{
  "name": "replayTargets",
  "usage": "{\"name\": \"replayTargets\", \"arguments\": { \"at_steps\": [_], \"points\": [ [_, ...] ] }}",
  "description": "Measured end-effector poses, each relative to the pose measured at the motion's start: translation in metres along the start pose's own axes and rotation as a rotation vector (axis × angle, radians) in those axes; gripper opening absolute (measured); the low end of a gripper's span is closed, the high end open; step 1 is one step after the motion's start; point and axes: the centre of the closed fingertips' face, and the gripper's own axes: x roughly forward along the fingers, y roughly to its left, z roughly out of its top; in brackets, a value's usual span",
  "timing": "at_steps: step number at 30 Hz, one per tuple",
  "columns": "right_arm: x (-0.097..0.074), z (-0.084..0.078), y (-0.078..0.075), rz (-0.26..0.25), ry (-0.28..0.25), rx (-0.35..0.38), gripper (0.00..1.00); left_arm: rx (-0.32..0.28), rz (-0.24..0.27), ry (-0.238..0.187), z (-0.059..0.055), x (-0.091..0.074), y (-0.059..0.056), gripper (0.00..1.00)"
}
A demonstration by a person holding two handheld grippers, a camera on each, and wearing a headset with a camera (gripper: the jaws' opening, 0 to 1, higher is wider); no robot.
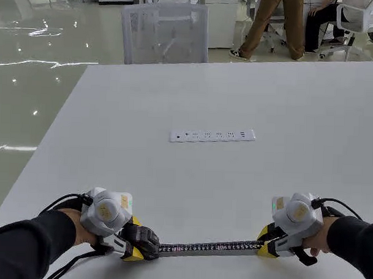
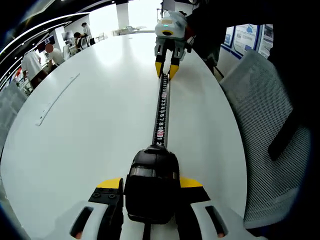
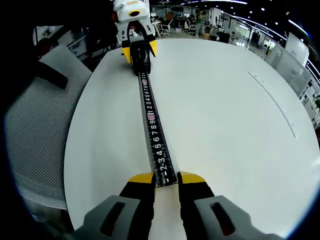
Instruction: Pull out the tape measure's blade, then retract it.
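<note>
1. The worktop [image 1: 249, 93] is white and wide. The work lies close to its near edge in the head view.
2. The left tool [image 2: 150, 183] has its jaws clamped on the black tape measure case [image 2: 151, 170], with one yellow tip on each side of the body. The left gripper view shows the case seated squarely between them, its mouth facing away from the tool.
3. The blade [image 3: 152, 125] is drawn out of the case. It runs in a straight line low along the worktop, between the two tools and roughly parallel to the near edge. Its printed face is up, and the figures count upward from the free end toward the case, with a red mark partway along. Whether it touches the surface along its full length cannot be told.
4. The right tool [image 3: 166, 178] has its jaws pressed in on the free end of the blade, pinching it between the yellow tips. It faces the left tool, well apart from it.
5. Both tools are held by hands in dark sleeves [image 1: 23, 247].
6. A white power strip [image 1: 212, 135] lies flat at mid-worktop, beyond the blade and well apart from both tools.
7. A grey mesh chair [image 1: 164, 31] stands at the far edge of the worktop. A person [image 1: 276, 23] stands on the glossy floor behind it.
</note>
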Motion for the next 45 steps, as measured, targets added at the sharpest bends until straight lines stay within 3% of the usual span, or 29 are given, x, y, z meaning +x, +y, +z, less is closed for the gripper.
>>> {"name": "replayTargets", "arguments": {
  "at_steps": [2, 5, 6, 10, 13, 16, 17, 19, 21, 22, 24, 25, 28, 30, 36, 37, 40, 45],
  "points": [
    [-0.001, 0.001, -0.009, -0.052, -0.003, 0.010, 0.22, -0.057, 0.018, -0.002, -0.002, -0.002, 0.001, 0.37],
    [-0.003, 0.004, -0.005, -0.056, -0.030, 0.039, 0.37, -0.120, 0.038, -0.035, -0.002, -0.009, 0.004, 0.39],
    [-0.006, 0.005, -0.003, -0.063, -0.037, 0.034, 0.37, -0.187, 0.062, -0.050, -0.004, -0.013, 0.009, 0.42],
    [-0.014, 0.012, 0.000, -0.092, -0.088, 0.069, 0.41, -0.359, 0.121, -0.115, -0.006, -0.028, 0.019, 0.67],
    [-0.023, 0.014, 0.000, -0.128, -0.129, 0.100, 0.49, -0.411, 0.187, -0.173, -0.009, -0.039, 0.026, 0.78],
    [-0.035, 0.013, -0.005, -0.187, -0.166, 0.139, 0.54, -0.467, 0.237, -0.228, -0.014, -0.048, 0.027, 0.97],
    [-0.039, 0.013, -0.007, -0.209, -0.176, 0.156, 0.55, -0.490, 0.241, -0.226, -0.017, -0.051, 0.025, 0.99],
    [-0.049, 0.012, -0.007, -0.235, -0.208, 0.179, 0.60, -0.509, 0.284, -0.269, -0.020, -0.061, 0.028, 1.00],
    [-0.060, 0.007, -0.007, -0.268, -0.224, 0.192, 0.61, -0.551, 0.267, -0.295, -0.024, -0.068, 0.020, 1.00],
    [-0.064, 0.006, -0.006, -0.279, -0.233, 0.196, 0.62, -0.560, 0.254, -0.302, -0.025, -0.070, 0.016, 1.00],
    [-0.075, 0.000, -0.008, -0.327, -0.250, 0.234, 0.64, -0.548, 0.311, -0.344, -0.028, -0.079, 0.019, 1.00],
    [-0.082, -0.004, -0.007, -0.345, -0.266, 0.260, 0.66, -0.543, 0.318, -0.368, -0.026, -0.084, 0.014, 1.00],
    [-0.094, -0.012, -0.004, -0.389, -0.296, 0.306, 0.70, -0.566, 0.360, -0.431, -0.028, -0.097, 0.012, 1.00],
    [-0.102, -0.021, 0.001, -0.420, -0.304, 0.318, 0.73, -0.586, 0.380, -0.447, -0.035, -0.102, 0.006, 1.00],
    [-0.110, -0.042, 0.029, -0.443, -0.304, 0.353, 0.80, -0.563, 0.430, -0.481, -0.053, -0.108, -0.014, 1.00],
    [-0.111, -0.044, 0.034, -0.444, -0.307, 0.354, 0.80, -0.568, 0.432, -0.493, -0.053, -0.110, -0.018, 1.00],
    [-0.117, -0.054, 0.045, -0.469, -0.320, 0.379, 0.84, -0.593, 0.446, -0.486, -0.066, -0.115, -0.029, 1.00],
    [-0.126, -0.064, 0.060, -0.477, -0.329, 0.442, 0.93, -0.637, 0.487, -0.485, -0.084, -0.125, -0.036, 1.00]
  ]
}}
